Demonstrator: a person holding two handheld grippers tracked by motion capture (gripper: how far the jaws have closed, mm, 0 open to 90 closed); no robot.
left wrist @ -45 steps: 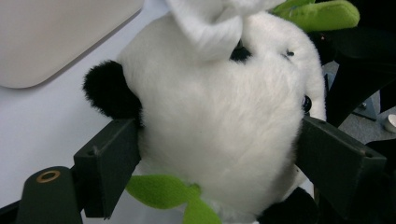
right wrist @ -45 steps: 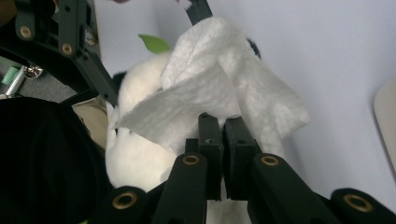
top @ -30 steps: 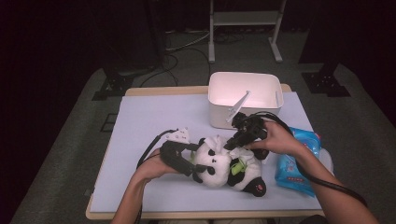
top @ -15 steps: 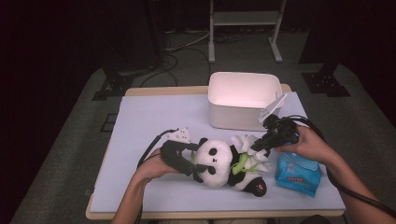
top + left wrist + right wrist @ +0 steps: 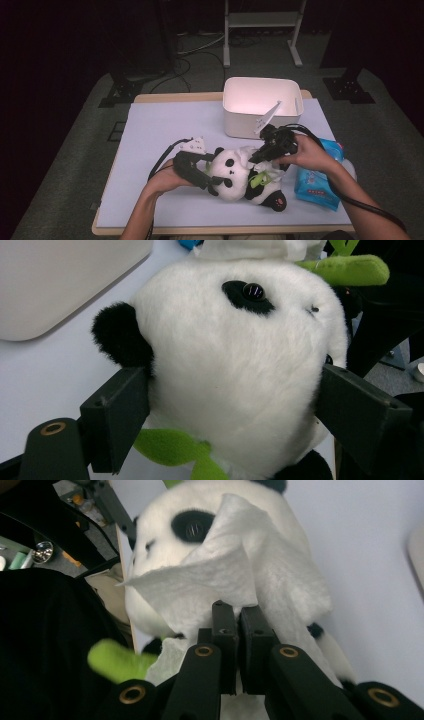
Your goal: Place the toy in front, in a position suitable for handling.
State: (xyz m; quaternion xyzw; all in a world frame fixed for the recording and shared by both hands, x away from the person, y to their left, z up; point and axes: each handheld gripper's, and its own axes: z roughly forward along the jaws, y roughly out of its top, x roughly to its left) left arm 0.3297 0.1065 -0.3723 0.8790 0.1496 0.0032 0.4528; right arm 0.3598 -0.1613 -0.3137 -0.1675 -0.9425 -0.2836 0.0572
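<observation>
The left gripper [image 5: 212, 181] is clamping the panda toy [image 5: 239, 175] by its head, its two black fingers [image 5: 116, 412] spread wide and pressing into the white fur on either side, one just under the black ear, with a green leaf of the toy poking out below that finger. The right gripper [image 5: 258, 155] is pinching a white wipe [image 5: 235, 575] between closed fingers [image 5: 225, 630], the sheet fanning out just past the fingertips and draping over the panda's face beside its eye patch. The panda is lying on the worktop [image 5: 160, 130] between both sets of fingers, the two grippers close together. Beyond the right fingers a white bin [image 5: 260, 105] is standing, and a blue wipes pack [image 5: 317, 177] is lying under the right forearm, behind those fingers.
</observation>
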